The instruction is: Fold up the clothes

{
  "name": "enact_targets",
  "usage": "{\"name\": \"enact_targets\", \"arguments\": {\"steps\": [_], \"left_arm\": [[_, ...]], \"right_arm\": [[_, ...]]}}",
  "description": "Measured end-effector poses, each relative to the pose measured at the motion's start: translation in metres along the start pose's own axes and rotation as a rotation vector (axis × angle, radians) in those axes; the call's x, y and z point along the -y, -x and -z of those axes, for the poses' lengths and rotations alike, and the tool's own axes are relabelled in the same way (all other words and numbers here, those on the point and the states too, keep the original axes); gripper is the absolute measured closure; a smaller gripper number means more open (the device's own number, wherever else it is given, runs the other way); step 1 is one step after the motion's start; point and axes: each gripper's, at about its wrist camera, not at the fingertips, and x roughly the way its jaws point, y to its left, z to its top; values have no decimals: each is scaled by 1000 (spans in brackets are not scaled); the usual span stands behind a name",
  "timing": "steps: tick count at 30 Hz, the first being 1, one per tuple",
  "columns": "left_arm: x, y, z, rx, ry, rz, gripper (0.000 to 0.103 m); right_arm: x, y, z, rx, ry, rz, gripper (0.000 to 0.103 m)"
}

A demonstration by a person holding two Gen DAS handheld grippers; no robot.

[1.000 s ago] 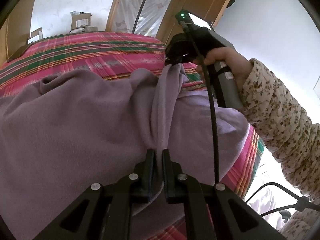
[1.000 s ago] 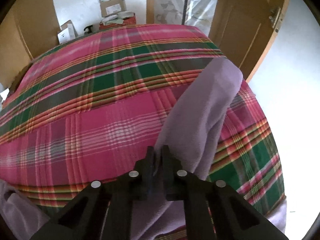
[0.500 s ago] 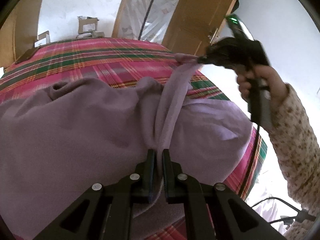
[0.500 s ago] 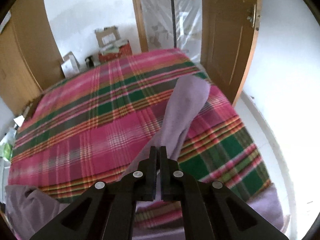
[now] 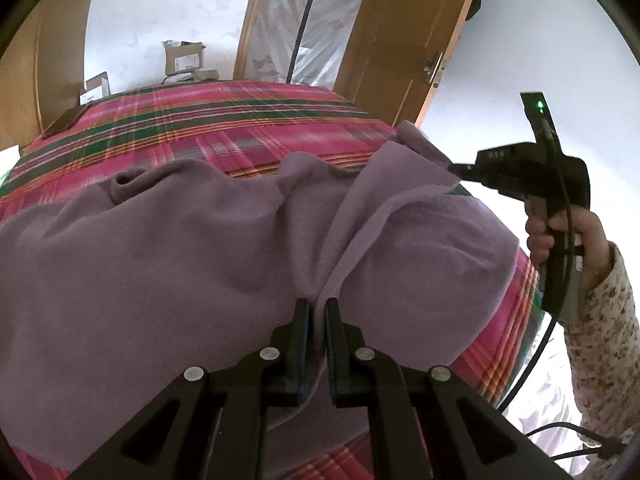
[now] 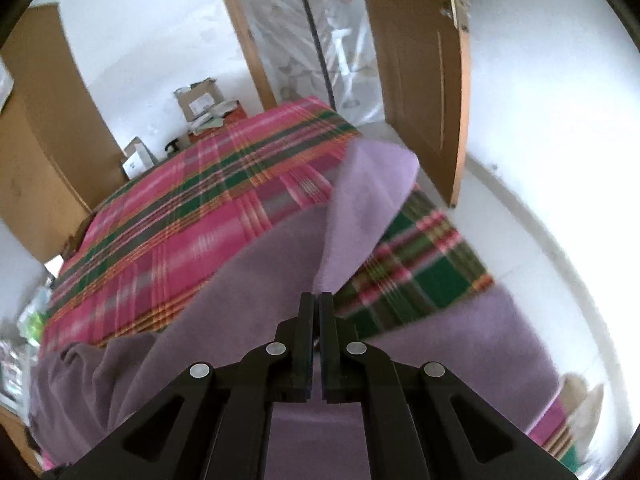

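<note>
Your left tongs [image 5: 316,312] pinch the purple garment [image 5: 180,256]; right tongs [image 6: 316,308] clamp its other end, probably a sleeve. Fabric ridge stretches between them, rest heaped on plaid bed [image 5: 224,120].

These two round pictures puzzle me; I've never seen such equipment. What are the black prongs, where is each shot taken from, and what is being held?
No robot here: a person holds a hand-operated gripping tool in each hand, each carrying a wide-angle camera that looks along its two prongs. One picture is the left tool, the other the right tool. Both are shut on the same purple fleece garment, which lies across a bed with a pink and green plaid cover. In the left picture you can see the person's right hand gripping the other tool, which pulls a strip of the fleece out sideways. Behind are a wooden door and some cardboard boxes.
</note>
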Motion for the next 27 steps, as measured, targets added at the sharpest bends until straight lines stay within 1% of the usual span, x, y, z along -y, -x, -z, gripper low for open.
{"name": "enact_targets", "arguments": {"steps": [2, 6, 10, 12, 13, 14, 15, 16, 19, 22, 24, 26, 27], "left_arm": [[1, -1, 0, -4, -1, -6, 95], [1, -1, -1, -8, 3, -8, 95], [1, -2, -1, -13, 6, -11, 95], [2, -2, -1, -14, 3, -14, 95], [3, -2, 0, -15, 1, -15, 95], [3, -2, 0, -16, 0, -16, 95], [3, -2, 0, -17, 0, -17, 95], [3, -2, 0, -18, 1, -18, 95], [4, -4, -1, -24, 0, -21, 95], [8, -5, -1, -30, -11, -34, 95], [10, -7, -1, -37, -17, -43, 95], [12, -8, 0, -45, -24, -53, 93], [13, -9, 0, -50, -28, -59, 90]], "right_arm": [[11, -2, 6, -2, -40, -35, 100], [21, -4, 13, 6, -87, -94, 100], [28, -9, 19, -12, -133, -163, 96], [30, -12, 22, -26, -146, -191, 90], [30, -13, 24, -31, -153, -199, 84], [30, -15, 26, -35, -158, -206, 76], [30, -17, 28, -39, -162, -213, 72], [30, -19, 28, -43, -166, -218, 69], [31, -24, 26, -44, -173, -224, 69], [29, -25, 21, -30, -163, -204, 69], [26, -29, 18, -39, -155, -189, 69], [25, -34, 16, -49, -160, -188, 69], [24, -36, 16, -55, -166, -190, 69]]}}
